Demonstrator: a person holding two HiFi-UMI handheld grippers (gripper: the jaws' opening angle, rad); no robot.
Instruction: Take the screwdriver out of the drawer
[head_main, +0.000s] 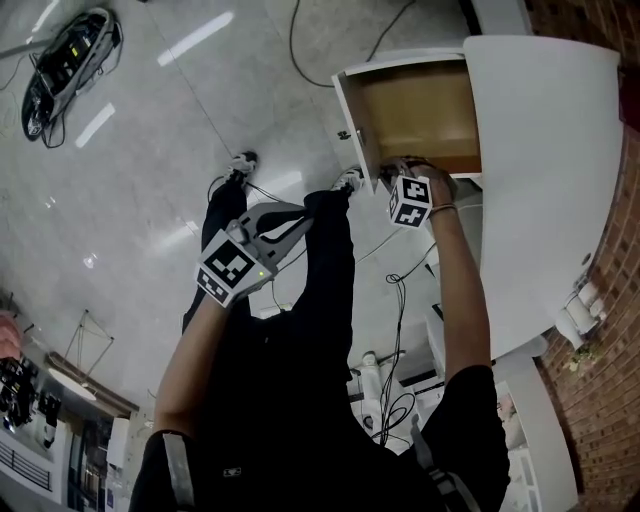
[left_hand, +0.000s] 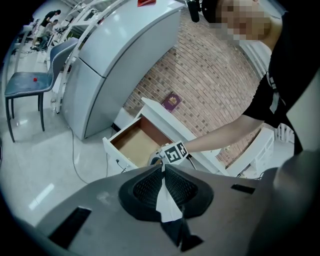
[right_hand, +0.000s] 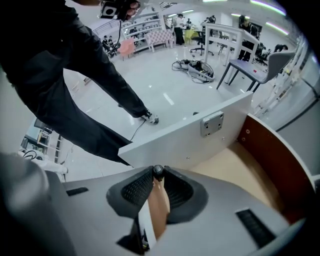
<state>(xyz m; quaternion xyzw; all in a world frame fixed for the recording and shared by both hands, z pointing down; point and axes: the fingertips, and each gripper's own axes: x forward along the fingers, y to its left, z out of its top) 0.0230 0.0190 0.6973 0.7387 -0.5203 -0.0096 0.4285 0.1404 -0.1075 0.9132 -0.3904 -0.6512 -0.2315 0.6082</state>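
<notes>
The white drawer (head_main: 352, 120) stands pulled out, and its wooden floor (right_hand: 235, 170) looks bare. My right gripper (head_main: 395, 172) points steeply down at the drawer's near corner, just inside the front panel (right_hand: 200, 135). Its jaws are shut on the screwdriver (right_hand: 159, 200), whose orange handle sits between the pads with a black end (right_hand: 158, 172) at the tips. My left gripper (head_main: 300, 215) hangs off to the left by the person's legs, away from the drawer. In the left gripper view its jaws (left_hand: 162, 169) meet at the tips with nothing in them, and the drawer (left_hand: 131, 145) shows beyond.
The drawer belongs to a white cabinet (head_main: 550, 180) against a brick wall (head_main: 600, 400). A maroon booklet (left_hand: 171, 102) lies on its top. Cables and a power strip (head_main: 65, 55) lie on the glossy floor at the far left. A blue chair (left_hand: 25, 82) stands beside a grey curved counter (left_hand: 115, 60).
</notes>
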